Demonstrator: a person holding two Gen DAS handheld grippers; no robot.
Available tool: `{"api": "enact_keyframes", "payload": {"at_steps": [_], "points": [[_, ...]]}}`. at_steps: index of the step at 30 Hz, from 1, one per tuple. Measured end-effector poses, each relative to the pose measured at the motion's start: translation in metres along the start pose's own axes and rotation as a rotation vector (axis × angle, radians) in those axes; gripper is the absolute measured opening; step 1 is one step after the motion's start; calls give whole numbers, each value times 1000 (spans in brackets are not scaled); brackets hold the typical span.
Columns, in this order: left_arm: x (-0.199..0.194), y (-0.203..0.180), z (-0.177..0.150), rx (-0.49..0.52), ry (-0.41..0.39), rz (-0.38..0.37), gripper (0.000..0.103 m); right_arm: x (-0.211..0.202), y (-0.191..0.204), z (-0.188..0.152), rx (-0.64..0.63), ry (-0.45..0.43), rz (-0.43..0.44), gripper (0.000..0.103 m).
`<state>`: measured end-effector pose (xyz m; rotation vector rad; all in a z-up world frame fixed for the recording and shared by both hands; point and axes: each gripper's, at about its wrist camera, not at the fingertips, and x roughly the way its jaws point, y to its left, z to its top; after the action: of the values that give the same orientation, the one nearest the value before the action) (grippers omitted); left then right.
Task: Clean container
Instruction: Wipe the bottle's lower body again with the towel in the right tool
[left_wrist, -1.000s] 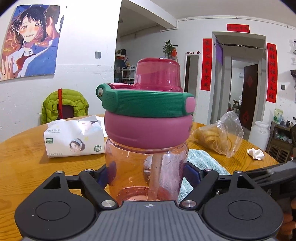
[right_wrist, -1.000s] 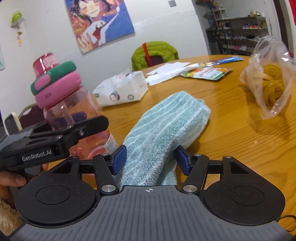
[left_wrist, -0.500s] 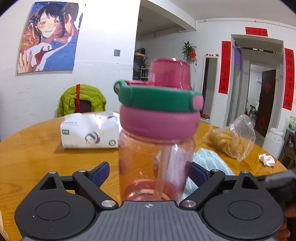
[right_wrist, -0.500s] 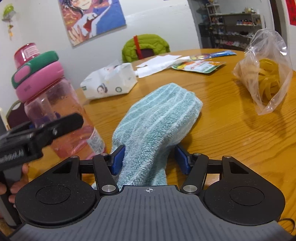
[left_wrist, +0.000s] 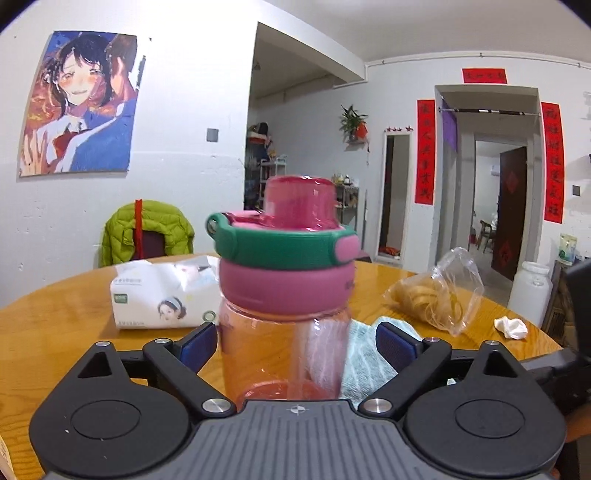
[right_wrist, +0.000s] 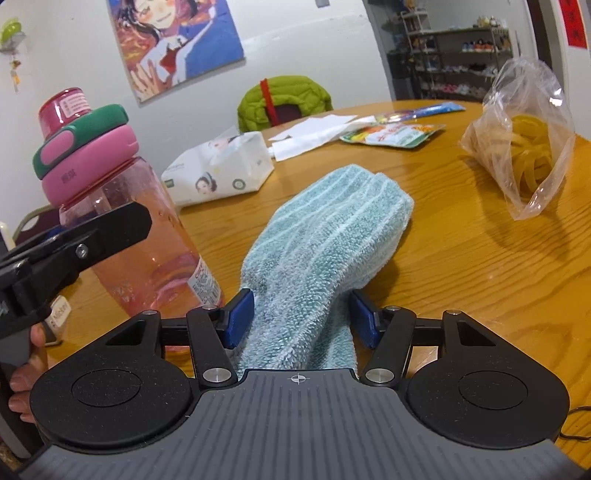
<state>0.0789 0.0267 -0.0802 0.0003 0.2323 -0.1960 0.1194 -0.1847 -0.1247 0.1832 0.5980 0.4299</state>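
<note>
Wooden round table, white walls, left fingers just opened around pink bottle, right fingers gripping blue towel

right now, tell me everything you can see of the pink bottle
The pink bottle is clear pink plastic with a pink screw collar, a green band with a loop, a translucent red cap and a straw inside. It stands upright on the wooden table, beside the blue towel. The left gripper has just been opening; its fingers flank the bottle, apparently without pressing.
</note>
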Motion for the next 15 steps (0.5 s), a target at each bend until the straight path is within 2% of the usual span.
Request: {"api": "enact_keyframes", "payload": {"at_steps": [2,6,7,8,9,10,11,13,15], "points": [[6,1,-2,-4,18,21,92,-4,3,-1,-28,-17,-18,66],[15,-1,-1,20,36,7,90,-14,10,-2,-78,-82,-46,68],[16,-1,1,24,32,8,76,-17,12,-2,-91,-105,-52,68],[16,0,4,17,32,11,72,-18,13,-1,-97,-121,-66,67],[17,1,6,8,34,15,72,-19,12,-1,-95,-124,-78,54],[18,3,7,4,39,14,72,-18,11,0,-89,-112,-90,23],[19,4,7,-1,40,12,72,-15,7,0,-71,-84,-101,15],[23,6,7,-10,32,12,71,-12,-2,2,-25,-61,-122,14],[28,6,7,-3,17,12,71,-12,-6,4,-14,-68,-179,14]]}}
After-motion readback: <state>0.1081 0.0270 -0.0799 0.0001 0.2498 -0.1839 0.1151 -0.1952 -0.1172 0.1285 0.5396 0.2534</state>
